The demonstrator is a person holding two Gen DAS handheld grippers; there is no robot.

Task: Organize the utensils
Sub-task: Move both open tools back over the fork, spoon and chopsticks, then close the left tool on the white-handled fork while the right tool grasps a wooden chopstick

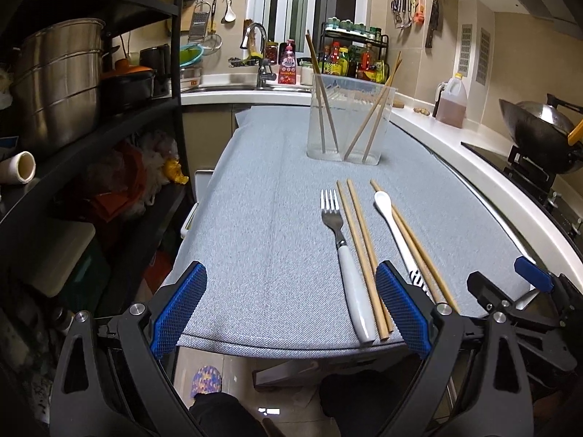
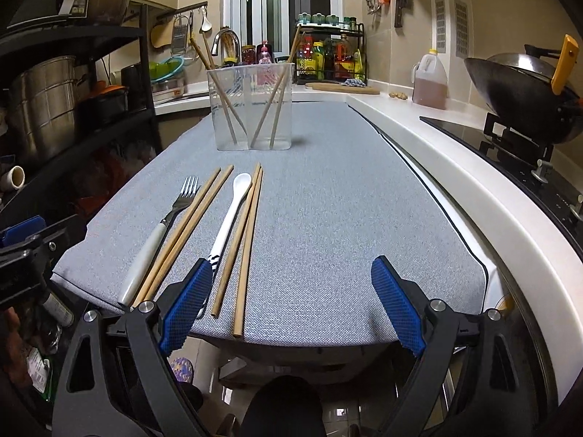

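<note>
A white-handled fork [image 1: 342, 247] [image 2: 160, 229], a white spoon [image 1: 391, 224] [image 2: 229, 215] and two pairs of wooden chopsticks [image 1: 360, 251] [image 2: 244, 240] lie side by side on the grey cloth [image 1: 255, 200] [image 2: 346, 200]. Farther back stands a clear two-part holder [image 1: 349, 123] [image 2: 251, 109] with a chopstick pair in each part. My left gripper [image 1: 289, 309] hovers open at the near table edge, with the fork handle just inside its right pad. My right gripper [image 2: 291, 309] is open beside it. The right-hand chopstick pair runs just inside its left pad, which hides the spoon's handle end.
A black shelf with steel pots [image 1: 58, 83] flanks the table's left side. On the right run a white counter [image 2: 455, 167], an oil jug [image 2: 430, 80] and a wok on the stove [image 2: 521, 94]. Below the table edge are floor, the person's legs and a slipper [image 1: 206, 378].
</note>
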